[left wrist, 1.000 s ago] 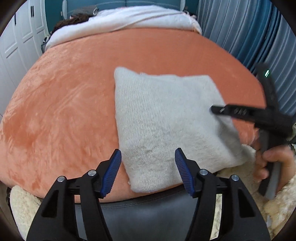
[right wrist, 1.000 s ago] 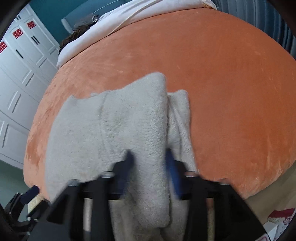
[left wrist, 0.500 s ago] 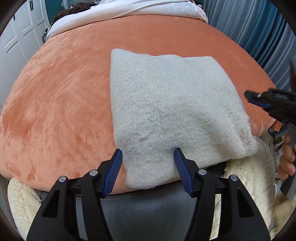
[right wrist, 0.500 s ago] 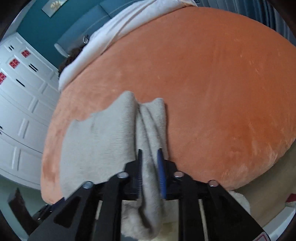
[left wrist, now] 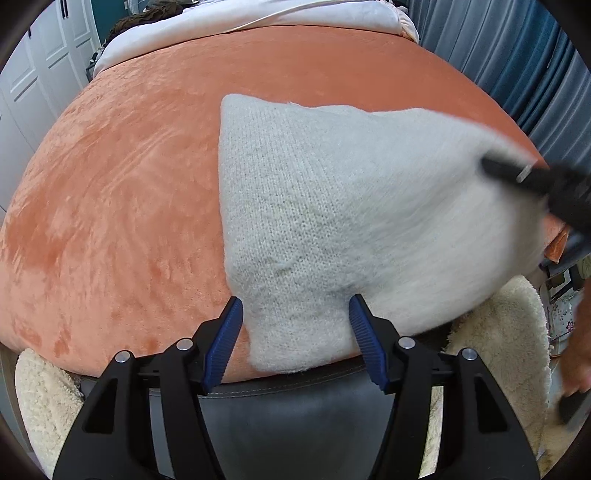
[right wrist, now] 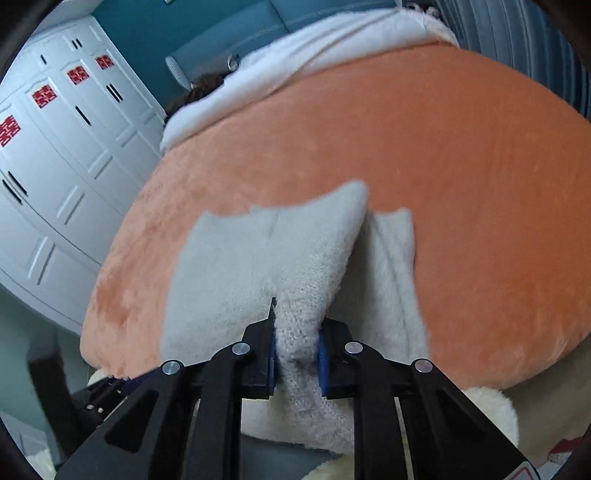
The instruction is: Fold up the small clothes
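**Knit garment on bed: right gripper pinching a fold, left gripper spread**

Landmark: orange blanket (left wrist: 122, 206) covering the bed.

Nearest: left gripper (left wrist: 295, 343), jaws spread wide, blue pads either side of the near corner of the grey knit garment (left wrist: 332, 221), apparently not touching it. That corner overhangs the blanket's near edge, above a dark grey padded surface (left wrist: 280, 424) with cream fleece (left wrist: 495, 350) beside it.

Right gripper (right wrist: 297, 354) pressed together on a raised fold of the garment (right wrist: 258, 266); knit bunches between the pads. In the left view its finger tip (left wrist: 498, 168) sits at the garment's right edge, blurred.

Garment: folded roughly rectangular, long axis across the blanket's near edge; right side lifted, left part flat on the blanket.

Room: broad bare blanket to the garment's left and beyond it. At the blanket's far edge, white bedding (left wrist: 258, 26). White wardrobe doors (right wrist: 62, 177) left of the blanket, blue curtain (left wrist: 535, 74) right.
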Motion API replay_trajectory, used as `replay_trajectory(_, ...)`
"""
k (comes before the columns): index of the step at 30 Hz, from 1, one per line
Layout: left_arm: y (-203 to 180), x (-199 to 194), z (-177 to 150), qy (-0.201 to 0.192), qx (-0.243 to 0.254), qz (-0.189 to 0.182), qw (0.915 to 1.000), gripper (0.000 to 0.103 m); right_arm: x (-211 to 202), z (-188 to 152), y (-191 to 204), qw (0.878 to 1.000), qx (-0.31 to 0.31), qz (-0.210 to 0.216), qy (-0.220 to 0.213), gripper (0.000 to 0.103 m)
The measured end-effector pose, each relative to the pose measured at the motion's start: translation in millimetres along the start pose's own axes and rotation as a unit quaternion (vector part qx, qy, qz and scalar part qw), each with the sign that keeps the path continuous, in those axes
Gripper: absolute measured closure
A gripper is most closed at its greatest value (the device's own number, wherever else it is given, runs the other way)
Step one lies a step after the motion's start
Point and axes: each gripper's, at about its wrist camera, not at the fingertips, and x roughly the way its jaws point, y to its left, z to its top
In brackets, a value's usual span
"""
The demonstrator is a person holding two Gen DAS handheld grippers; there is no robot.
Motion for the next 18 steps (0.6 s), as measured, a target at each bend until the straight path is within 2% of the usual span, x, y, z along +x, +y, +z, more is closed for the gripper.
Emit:
replay_trajectory(2,-1.1,0.5,1.2,-0.003,0.000,-0.005,1.0000,0.041,-8.9,5.8,-4.8,1.000,-0.009,-0.012,-0.015,0.088)
replay_trajectory(3,-2.2,1.0,1.8,-0.003,0.003,-0.004,1.0000,0.041,-0.8,1.5,-14.0,0.999,-0.015,-0.030,-0.001,0.088)
replay_trajectory(4,-3.8,2.4,2.0,-0.003,0.007,0.000,1.0000,0.041,15.5,-3.5,-24.3,0.998,-0.020,-0.051,0.024,0.088)
replay_trajectory(5,-5.0,5.8,1.9,0.001,0.011,0.005,0.9999,0.041,42.8,-14.9,-35.5,0.995,-0.020,-0.070,0.073,0.087)
replay_trajectory(6,-5.3,9.3,1.3,0.007,0.012,0.005,0.9999,0.041,66.7,-27.7,-46.7,0.991,-0.008,-0.071,0.116,0.087)
replay_trajectory(7,-5.2,12.9,0.1,0.014,0.012,0.005,0.9998,0.041,67.3,-33.5,-51.4,0.993,0.005,-0.064,0.103,0.087)
replay_trajectory(10,-2.4,14.4,-2.8,0.016,0.013,0.010,0.9997,0.040,48.9,-21.7,-42.8,0.994,0.005,-0.067,0.086,0.083)
replay_trajectory(12,-0.4,14.0,-1.9,0.016,0.007,0.006,0.9998,0.040,36.3,-16.9,-37.5,0.994,0.006,-0.078,0.070,0.075)
replay_trajectory(16,-0.5,11.6,-0.2,0.014,0.003,0.006,0.9999,0.040,7.1,-12.5,-19.6,0.995,-0.018,-0.099,0.027,0.074)
replay_trajectory(18,1.5,5.4,-0.9,0.007,-0.004,0.001,1.0000,0.040,-4.1,-7.0,-8.4,0.996,-0.028,-0.089,0.013,0.074)
